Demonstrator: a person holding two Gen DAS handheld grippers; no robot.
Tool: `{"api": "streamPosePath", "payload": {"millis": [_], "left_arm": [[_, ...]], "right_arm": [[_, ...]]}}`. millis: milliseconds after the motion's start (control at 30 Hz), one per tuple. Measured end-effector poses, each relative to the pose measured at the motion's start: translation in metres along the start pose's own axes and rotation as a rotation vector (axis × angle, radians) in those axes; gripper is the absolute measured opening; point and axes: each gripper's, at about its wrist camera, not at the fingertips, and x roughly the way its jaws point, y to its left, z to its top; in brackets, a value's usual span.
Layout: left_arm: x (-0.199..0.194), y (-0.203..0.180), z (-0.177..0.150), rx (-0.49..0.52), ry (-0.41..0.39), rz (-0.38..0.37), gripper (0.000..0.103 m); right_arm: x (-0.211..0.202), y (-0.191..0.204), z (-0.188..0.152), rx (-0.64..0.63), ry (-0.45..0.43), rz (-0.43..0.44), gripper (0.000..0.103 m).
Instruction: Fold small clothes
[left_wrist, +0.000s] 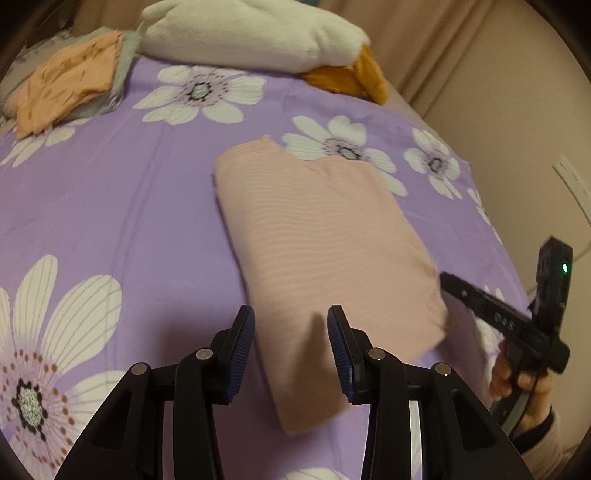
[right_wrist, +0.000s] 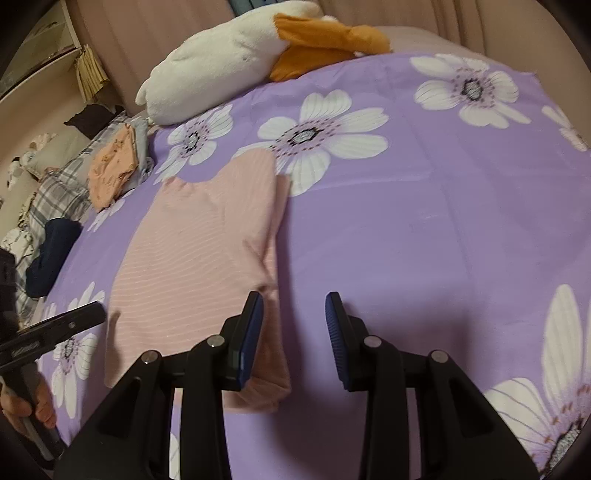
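1. Nearest the left wrist camera, the left gripper hangs spread and empty over the near end of a pink garment.
2. That garment lies flat on the bed, a long strip with its neckline toward 12 o'clock, probably ready for a crosswise fold.
3. At 7 o'clock in the right wrist view, the right gripper is likewise spread and empty, one finger over the garment's right edge.
4. An orange folded piece sits at 10 o'clock, seemingly a finished pile.
5. Only the right view shows a dark garment at 9 o'clock beside plaid bedding.
6. Both views show the plush goose.
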Motion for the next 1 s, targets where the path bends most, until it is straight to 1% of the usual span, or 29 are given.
{"api": "streamPosePath", "payload": {"millis": [67,100,233,300,333,433,533,667,767,800,833,867,900,933,1000], "left_arm": [[-0.002,-0.010,-0.005,0.032,-0.005,-0.001,0.039],[-0.002,-0.015,-0.008,0.050,-0.008,-0.003,0.039],[0.002,-0.032,-0.020,0.099,0.000,-0.017,0.039],[0.011,-0.035,-0.025,0.109,0.027,-0.011,0.039],[0.017,-0.035,-0.028,0.111,0.044,-0.002,0.039],[0.026,-0.035,-0.035,0.122,0.069,0.027,0.039],[0.022,-0.035,-0.036,0.114,0.070,0.028,0.039],[0.009,-0.036,-0.036,0.088,0.068,0.039,0.039],[-0.003,-0.038,-0.037,0.065,0.055,0.068,0.039],[-0.009,-0.038,-0.036,0.056,0.049,0.072,0.039],[-0.015,-0.038,-0.036,0.049,0.042,0.085,0.041],[-0.020,-0.039,-0.036,0.044,0.039,0.102,0.054],[-0.026,-0.040,-0.035,0.040,0.033,0.124,0.062],[-0.033,-0.041,-0.035,0.034,0.019,0.138,0.072],[-0.045,-0.042,-0.034,0.030,0.004,0.139,0.073]], "right_arm": [[-0.006,-0.002,0.000,-0.015,-0.016,-0.030,0.032],[-0.011,-0.002,-0.001,-0.019,-0.026,-0.020,0.031],[-0.026,0.004,-0.007,-0.058,-0.050,0.062,0.027],[-0.025,0.012,-0.013,-0.092,-0.035,0.101,0.026],[-0.023,0.016,-0.016,-0.107,-0.023,0.103,0.026],[-0.009,0.023,-0.027,-0.135,0.040,0.071,0.025],[-0.001,0.020,-0.034,-0.118,0.084,0.044,0.025],[-0.009,0.020,-0.033,-0.111,0.083,0.026,0.028],[-0.026,0.026,-0.032,-0.125,0.065,0.008,0.029],[-0.034,0.028,-0.031,-0.132,0.057,-0.003,0.030],[-0.040,0.031,-0.030,-0.137,0.049,-0.006,0.038],[-0.045,0.033,-0.030,-0.139,0.043,-0.008,0.051],[-0.055,0.036,-0.028,-0.142,0.028,-0.008,0.057],[-0.063,0.039,-0.028,-0.145,0.016,-0.008,0.065],[-0.076,0.046,-0.025,-0.156,-0.002,-0.008,0.068]]}}
